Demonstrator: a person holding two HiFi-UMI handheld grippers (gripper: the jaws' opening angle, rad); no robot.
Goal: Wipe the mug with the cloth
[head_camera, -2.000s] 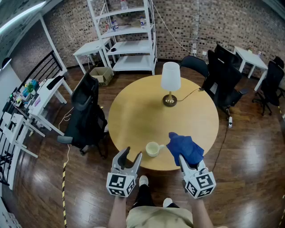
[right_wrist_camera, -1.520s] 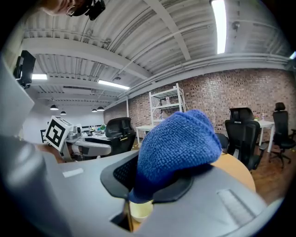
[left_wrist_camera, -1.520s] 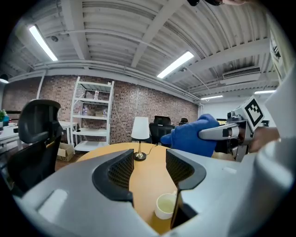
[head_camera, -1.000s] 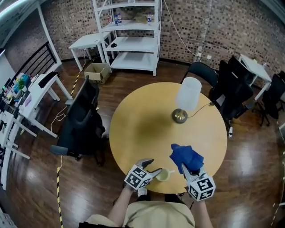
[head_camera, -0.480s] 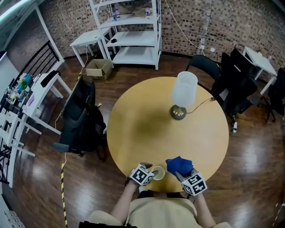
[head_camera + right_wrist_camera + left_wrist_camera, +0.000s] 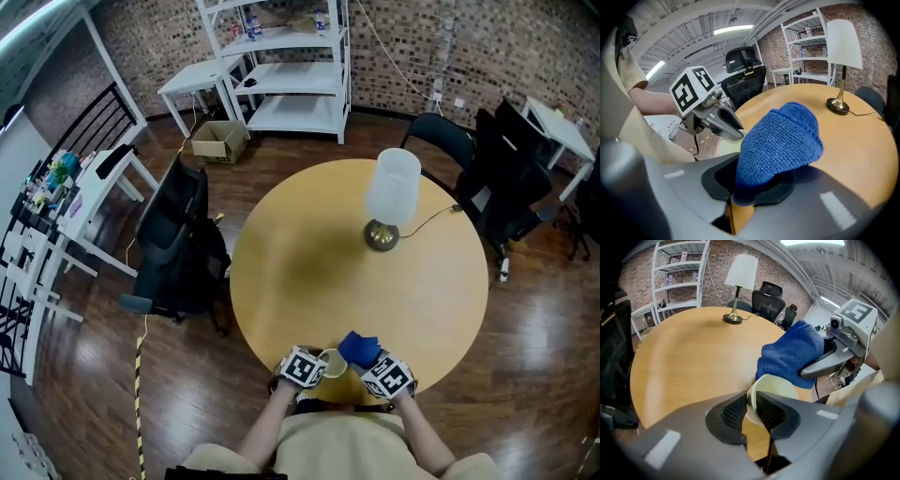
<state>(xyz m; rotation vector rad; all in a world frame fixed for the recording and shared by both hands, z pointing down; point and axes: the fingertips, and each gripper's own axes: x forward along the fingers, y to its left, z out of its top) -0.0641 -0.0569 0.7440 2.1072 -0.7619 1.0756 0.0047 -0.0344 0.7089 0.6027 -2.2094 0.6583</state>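
A pale cream mug (image 6: 334, 363) stands at the near edge of the round wooden table (image 6: 309, 253). My left gripper (image 6: 322, 365) has just been closing, and its jaws now pinch the mug's wall (image 6: 774, 384) at the rim, one pad inside and one outside. My right gripper (image 6: 367, 362) is shut on a blue cloth (image 6: 357, 349). In the left gripper view the bunched cloth (image 6: 790, 355) rests against the far side of the mug. The right gripper view shows the cloth (image 6: 780, 140) rising from the jaws and hiding most of the mug (image 6: 725, 146).
A lamp (image 6: 389, 192) with a white shade stands on the far right of the table, its cord running off the edge. A black office chair (image 6: 178, 244) stands left of the table, more chairs sit at the right, and white shelving (image 6: 291, 56) is at the back.
Both grippers have come down to the near table edge. The left jaws went from open beside the mug to shut on its rim. The cloth has moved left against the mug.
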